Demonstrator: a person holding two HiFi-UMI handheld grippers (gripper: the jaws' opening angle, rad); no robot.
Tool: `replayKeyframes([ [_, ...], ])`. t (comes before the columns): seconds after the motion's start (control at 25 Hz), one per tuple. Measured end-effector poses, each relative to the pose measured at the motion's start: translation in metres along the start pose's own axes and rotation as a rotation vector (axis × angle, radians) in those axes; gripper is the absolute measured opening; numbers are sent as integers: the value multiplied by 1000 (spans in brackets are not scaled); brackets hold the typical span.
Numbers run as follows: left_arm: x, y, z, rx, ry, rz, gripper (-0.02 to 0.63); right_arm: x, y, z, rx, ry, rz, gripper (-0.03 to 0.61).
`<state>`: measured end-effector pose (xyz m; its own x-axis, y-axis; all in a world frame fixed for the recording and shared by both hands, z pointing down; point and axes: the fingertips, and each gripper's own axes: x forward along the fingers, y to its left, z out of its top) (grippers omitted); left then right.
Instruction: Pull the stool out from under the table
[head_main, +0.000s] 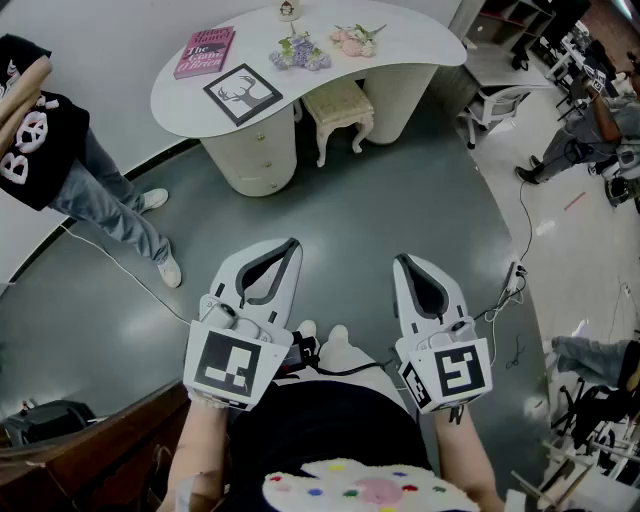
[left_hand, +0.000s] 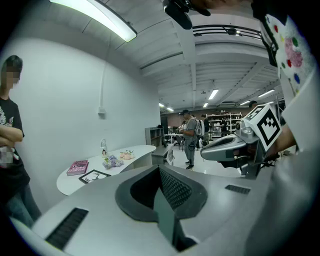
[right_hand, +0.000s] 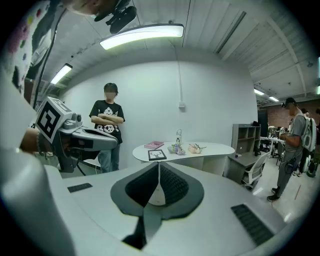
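stool, a small cream one with a padded square seat and carved curved legs (head_main: 338, 105), stands tucked in at the near edge of the white kidney-shaped table (head_main: 420, 45), its seat partly beneath the tabletop and between the table's two rounded cream pedestals (head_main: 250, 155). on the tabletop lie a pink book (head_main: 204, 52), a black-framed deer picture (head_main: 243, 94), a bunch of purple flowers (head_main: 300, 55), a bunch of pink flowers (head_main: 355, 40) and a small bottle (head_main: 288, 10) at the far edge. both claws are held low in front of the person's body, over the grey glossy floor (head_main: 400, 200) and well apart from the stool and the table. the left gripper (head_main: 293, 243) points toward the table with its white jaws pressed together and nothing between them; its own view shows the dark ribbed pads meeting along one seam. the right gripper (head_main: 402, 260), just beside it, is likewise fully closed and empty, its pads meeting in its own view with the table beyond them. a bystander in a black printed t-shirt and jeans (head_main: 40, 140) stands by the wall, to the left of the table.
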<state>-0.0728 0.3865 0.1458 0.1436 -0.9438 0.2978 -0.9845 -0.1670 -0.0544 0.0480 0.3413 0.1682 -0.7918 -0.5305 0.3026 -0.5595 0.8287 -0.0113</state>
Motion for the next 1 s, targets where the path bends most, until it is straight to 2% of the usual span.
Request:
replayKeyframes([
  [0.52, 9, -2, 3, 9, 2, 1, 15, 2, -7, 3, -3, -2, 2, 39],
  [0.76, 13, -4, 2, 10, 7, -2, 15, 1, -13, 2, 71, -25, 11, 40],
  [1.0, 16, -7, 2, 12, 7, -1, 15, 1, -16, 1, 63, -16, 9, 40],
])
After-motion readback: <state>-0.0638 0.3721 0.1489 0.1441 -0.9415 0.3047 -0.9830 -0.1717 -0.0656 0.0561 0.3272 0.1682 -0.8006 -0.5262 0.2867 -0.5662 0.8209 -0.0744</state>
